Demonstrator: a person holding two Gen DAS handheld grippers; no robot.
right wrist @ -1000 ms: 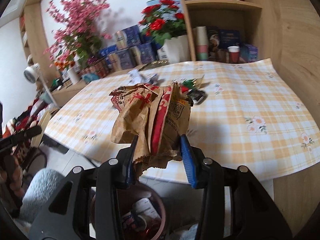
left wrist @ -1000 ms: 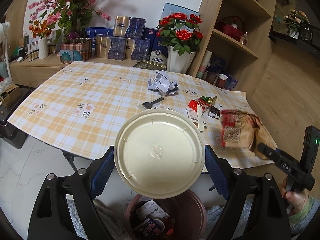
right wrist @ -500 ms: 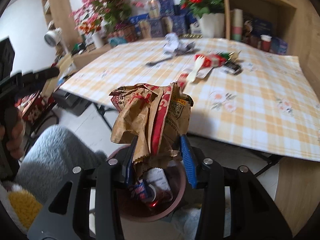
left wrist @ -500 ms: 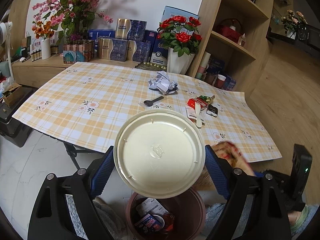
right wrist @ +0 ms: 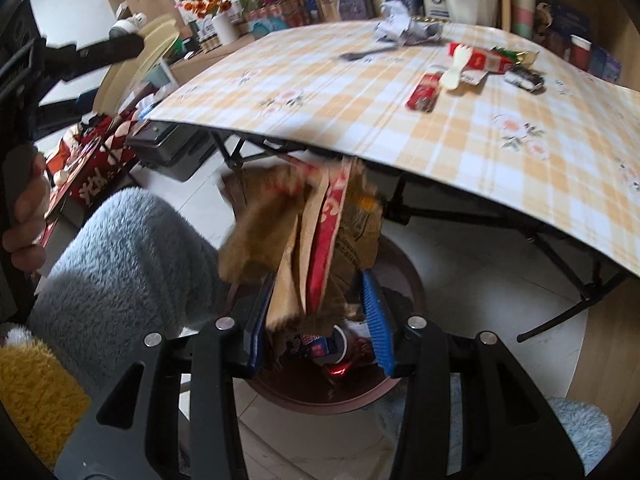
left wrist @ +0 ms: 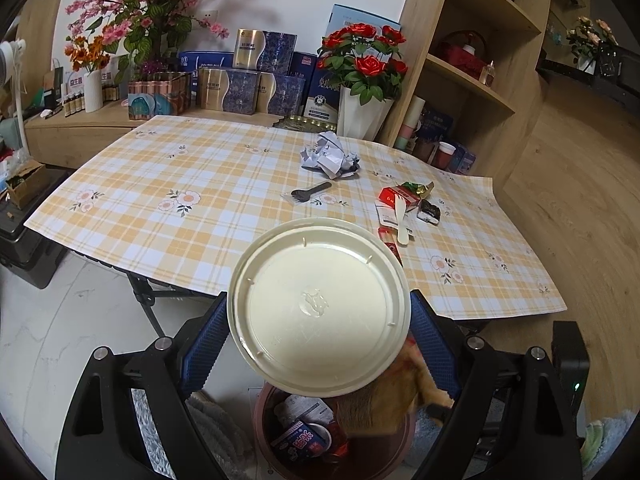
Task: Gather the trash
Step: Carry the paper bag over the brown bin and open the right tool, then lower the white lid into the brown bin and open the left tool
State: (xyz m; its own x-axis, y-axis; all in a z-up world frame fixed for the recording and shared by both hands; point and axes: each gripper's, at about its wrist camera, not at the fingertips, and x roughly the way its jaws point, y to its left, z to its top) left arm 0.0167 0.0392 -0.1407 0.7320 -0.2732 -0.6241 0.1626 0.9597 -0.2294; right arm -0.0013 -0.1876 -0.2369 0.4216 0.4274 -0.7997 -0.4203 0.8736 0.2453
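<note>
The left gripper [left wrist: 318, 312] is clamped wide across a round cream plastic lid [left wrist: 318, 308], held above the round maroon trash bin [left wrist: 268, 436] beside the checked-cloth table [left wrist: 200, 200]. The right gripper [right wrist: 320, 308] pinches a crumpled brown paper bag with red print [right wrist: 308, 232], blurred, apparently hanging just over the bin's rubbish.
</note>
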